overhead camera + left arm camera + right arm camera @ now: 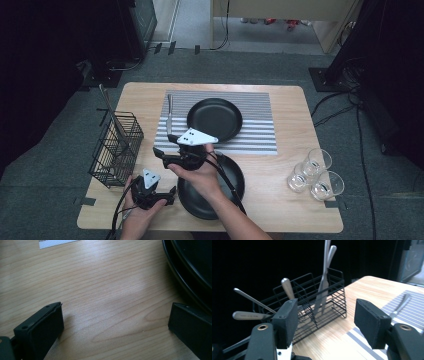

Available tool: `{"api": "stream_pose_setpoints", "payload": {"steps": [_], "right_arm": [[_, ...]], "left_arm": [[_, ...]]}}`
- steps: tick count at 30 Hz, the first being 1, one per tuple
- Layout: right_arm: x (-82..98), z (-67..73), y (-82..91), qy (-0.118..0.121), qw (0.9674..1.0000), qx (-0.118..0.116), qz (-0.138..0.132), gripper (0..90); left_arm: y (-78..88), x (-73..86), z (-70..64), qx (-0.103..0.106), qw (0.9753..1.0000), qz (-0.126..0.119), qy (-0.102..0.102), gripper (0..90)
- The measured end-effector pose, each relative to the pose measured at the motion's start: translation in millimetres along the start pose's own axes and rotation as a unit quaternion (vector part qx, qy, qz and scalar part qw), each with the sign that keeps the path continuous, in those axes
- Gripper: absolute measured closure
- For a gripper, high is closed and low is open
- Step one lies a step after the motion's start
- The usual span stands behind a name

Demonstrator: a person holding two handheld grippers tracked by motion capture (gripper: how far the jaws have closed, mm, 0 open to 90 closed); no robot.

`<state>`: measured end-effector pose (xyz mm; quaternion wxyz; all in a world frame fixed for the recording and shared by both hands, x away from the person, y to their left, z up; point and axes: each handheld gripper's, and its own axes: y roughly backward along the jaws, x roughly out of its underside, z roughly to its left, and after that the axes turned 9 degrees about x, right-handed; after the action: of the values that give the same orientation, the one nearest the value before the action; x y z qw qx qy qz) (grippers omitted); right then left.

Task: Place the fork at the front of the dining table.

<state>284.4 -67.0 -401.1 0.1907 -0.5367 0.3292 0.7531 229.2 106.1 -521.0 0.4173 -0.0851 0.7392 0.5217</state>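
From above, the right gripper (161, 151) hovered between the wire basket (116, 150) and the near black plate (212, 186), jaws apart and empty, pointing at the basket. The left gripper (172, 192) sat by that plate's left rim.

In the left gripper view, its jaws stood wide over bare table (100, 290), the plate (192, 270) alongside.

In the right gripper view, the parted jaws framed the basket (312, 305) of cutlery (323, 287); a knife (400, 305) lay on the striped mat (412, 312).
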Motion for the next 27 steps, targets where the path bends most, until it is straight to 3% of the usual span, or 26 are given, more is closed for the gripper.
{"api": "stream_pose_setpoints", "payload": {"steps": [7,21,27], "right_arm": [[-2.2,10.4,-12.2,0.009,0.9996,-0.025,0.005,51.6],[-6.9,24.1,-33.2,0.009,0.9988,-0.047,0.012,59.7],[-9.2,23.7,-38.8,0.001,0.9981,-0.060,0.012,62.9]], "left_arm": [[0.1,-0.1,0.1,0.000,1.0000,0.001,-0.001,0.0],[0.0,0.0,0.1,0.000,1.0000,0.001,-0.001,0.0],[0.0,0.0,0.1,0.000,1.0000,0.001,-0.001,0.0]]}}
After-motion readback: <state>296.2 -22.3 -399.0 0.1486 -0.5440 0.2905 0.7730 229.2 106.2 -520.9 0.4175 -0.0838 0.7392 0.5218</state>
